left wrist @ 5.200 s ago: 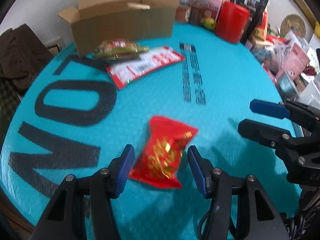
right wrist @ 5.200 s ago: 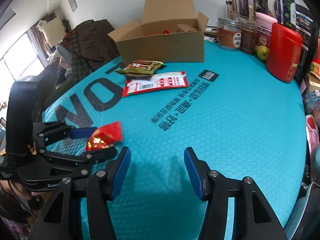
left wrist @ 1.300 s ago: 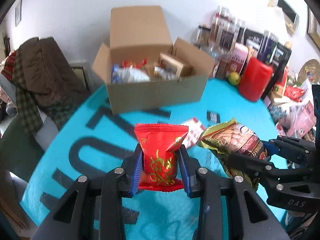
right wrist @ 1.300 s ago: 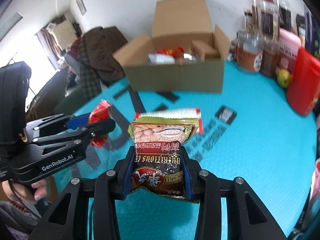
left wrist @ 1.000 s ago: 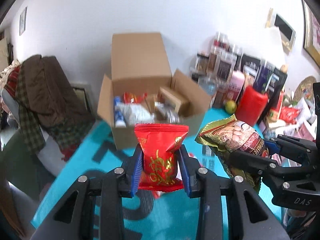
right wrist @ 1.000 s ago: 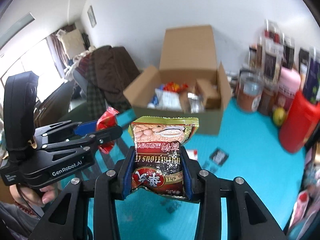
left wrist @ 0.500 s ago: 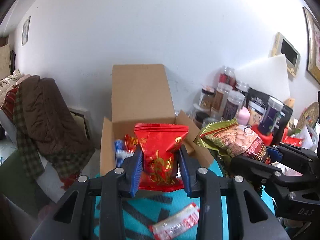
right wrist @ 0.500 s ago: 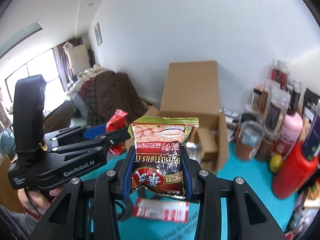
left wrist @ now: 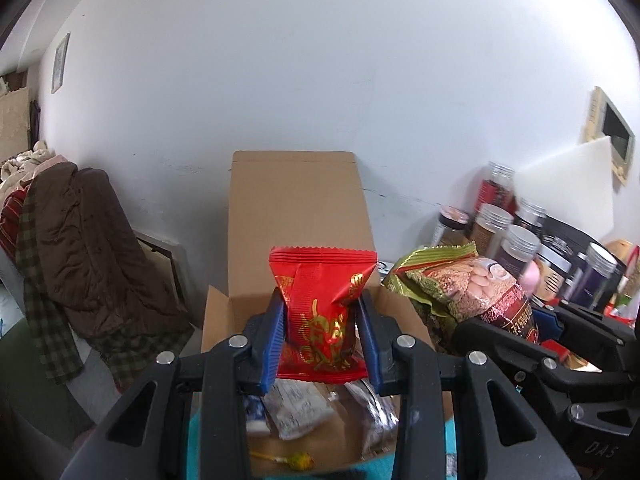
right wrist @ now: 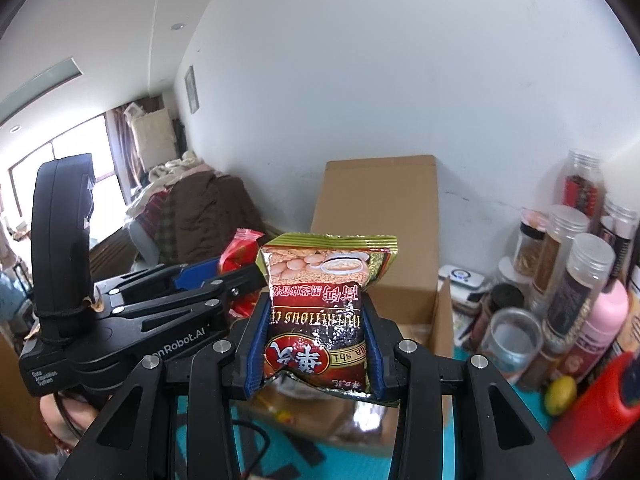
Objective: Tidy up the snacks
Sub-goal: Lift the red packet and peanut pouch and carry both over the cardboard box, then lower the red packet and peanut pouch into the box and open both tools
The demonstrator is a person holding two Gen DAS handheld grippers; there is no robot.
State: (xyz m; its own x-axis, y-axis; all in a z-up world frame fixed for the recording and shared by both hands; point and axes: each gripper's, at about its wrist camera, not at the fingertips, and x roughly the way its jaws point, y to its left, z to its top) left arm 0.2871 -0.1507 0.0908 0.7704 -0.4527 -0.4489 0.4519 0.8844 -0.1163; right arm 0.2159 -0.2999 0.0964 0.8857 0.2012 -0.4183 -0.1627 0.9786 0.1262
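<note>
My left gripper (left wrist: 320, 340) is shut on a red snack packet (left wrist: 322, 316) with gold print and holds it upright over the open cardboard box (left wrist: 298, 216). My right gripper (right wrist: 314, 344) is shut on a green and dark red peanut snack bag (right wrist: 320, 308), also held up in front of the box (right wrist: 380, 220). In the left wrist view the peanut bag (left wrist: 464, 288) is just right of the red packet. In the right wrist view the left gripper and its red packet (right wrist: 236, 256) are on the left. Several wrapped snacks (left wrist: 300, 404) lie inside the box.
Jars and bottles (right wrist: 568, 280) stand to the right of the box, with a red canister (right wrist: 600, 408) and a yellow-green fruit (right wrist: 562, 388). A chair draped with brown clothes (left wrist: 80, 248) is on the left. The teal table cover (right wrist: 532, 464) shows below. A white wall is behind.
Both grippers, each holding its snack, have risen and moved forward to the box, which now sits directly under and behind them. The table has nearly left the views.
</note>
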